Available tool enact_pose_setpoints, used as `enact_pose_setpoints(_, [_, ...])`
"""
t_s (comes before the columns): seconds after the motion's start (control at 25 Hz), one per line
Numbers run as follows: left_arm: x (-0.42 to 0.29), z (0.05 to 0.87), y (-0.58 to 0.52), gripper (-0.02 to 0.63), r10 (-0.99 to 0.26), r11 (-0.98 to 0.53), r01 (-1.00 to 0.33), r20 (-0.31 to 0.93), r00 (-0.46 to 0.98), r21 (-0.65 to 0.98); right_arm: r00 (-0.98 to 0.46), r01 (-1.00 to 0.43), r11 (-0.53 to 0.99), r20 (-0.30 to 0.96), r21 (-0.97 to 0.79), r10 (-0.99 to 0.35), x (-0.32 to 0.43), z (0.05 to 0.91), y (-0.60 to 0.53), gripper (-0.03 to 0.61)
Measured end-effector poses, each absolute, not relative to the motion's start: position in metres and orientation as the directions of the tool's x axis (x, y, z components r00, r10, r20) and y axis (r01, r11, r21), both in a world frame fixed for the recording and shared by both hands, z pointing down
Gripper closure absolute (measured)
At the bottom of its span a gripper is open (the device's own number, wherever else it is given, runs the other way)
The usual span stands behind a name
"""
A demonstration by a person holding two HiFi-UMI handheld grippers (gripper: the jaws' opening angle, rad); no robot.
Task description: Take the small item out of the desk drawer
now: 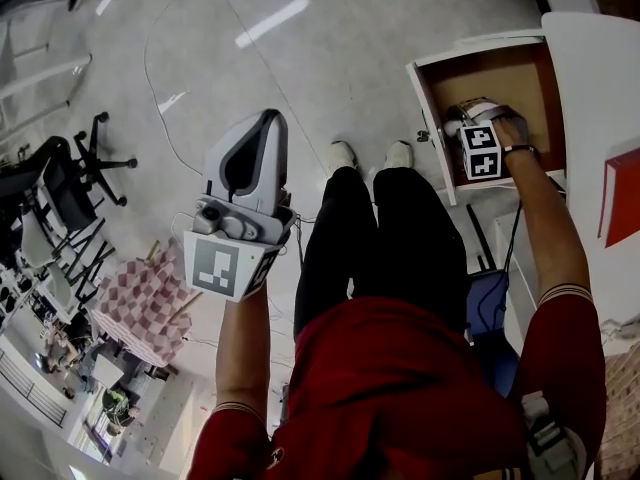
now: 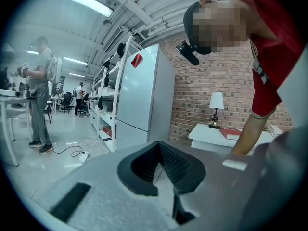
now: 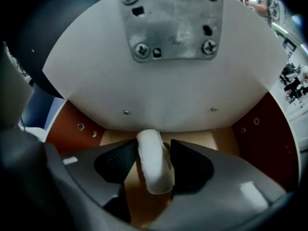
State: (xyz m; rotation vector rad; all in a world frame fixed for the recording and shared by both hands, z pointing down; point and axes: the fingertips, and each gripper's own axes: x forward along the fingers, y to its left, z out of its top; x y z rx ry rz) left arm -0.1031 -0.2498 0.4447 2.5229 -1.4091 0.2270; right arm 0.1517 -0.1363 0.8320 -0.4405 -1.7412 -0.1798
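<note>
The desk drawer (image 1: pixel 500 73) is pulled out at the upper right, showing its brown floor. My right gripper (image 1: pixel 468 111) reaches down into it. In the right gripper view the small item (image 3: pixel 154 170), white and rounded, stands on edge between the dark pads (image 3: pixel 192 165) of the right gripper (image 3: pixel 153 150). The jaws stand wide and flank it closely, with a sliver of drawer floor showing at its left side. My left gripper (image 1: pixel 268 120) is held out over the floor, far from the drawer. It is shut with nothing in it, as the left gripper view (image 2: pixel 161 148) also shows.
The white desk top (image 1: pixel 600 78) carries a red book (image 1: pixel 622 193) and a lamp (image 2: pixel 216 107). A metal plate (image 3: pixel 173 20) sits on the white panel above the drawer. The holder's legs stand beside the drawer. An office chair (image 1: pixel 80 163), a fridge (image 2: pixel 144 100) and another person (image 2: pixel 41 95) are further off.
</note>
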Motion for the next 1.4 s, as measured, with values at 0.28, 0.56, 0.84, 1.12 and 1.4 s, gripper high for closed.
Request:
enact_pose_setpoints(0.28, [-0.097, 0.449, -0.252, 0.61, -0.814, -0.504, -0.852, 0.253, 0.523, 0.14, -0.159, 0.354, 0.927, 0.969, -0.124, 0.19, 0.156, 0.84, -0.135, 0.395])
enact_pose_setpoints(0.56, [-0.093, 0.444, -0.257, 0.611, -0.809, -0.514, -0.845, 0.245, 0.535, 0.146, -0.228, 0.175, 0.978, 0.961, -0.115, 0.154, 0.154, 0.831, -0.145, 0.419])
enact_pose_setpoints(0.84, [-0.083, 0.433, -0.256, 0.611, -0.787, -0.552, -0.818, 0.224, 0.575, 0.161, -0.342, -0.13, 0.99, 0.94, -0.047, 0.0, 0.14, 0.789, -0.179, 0.421])
enact_pose_setpoints(1.12, [-0.073, 0.413, -0.253, 0.61, -0.748, -0.61, -0.773, 0.197, 0.634, 0.175, -0.426, -0.386, 0.922, 0.88, 0.034, -0.21, 0.126, 0.715, -0.208, 0.421])
enact_pose_setpoints(1.4, [-0.061, 0.389, -0.239, 0.61, -0.7, -0.673, -0.718, 0.161, 0.696, 0.178, -0.482, -0.589, 0.802, 0.754, 0.097, -0.446, 0.116, 0.618, -0.216, 0.422])
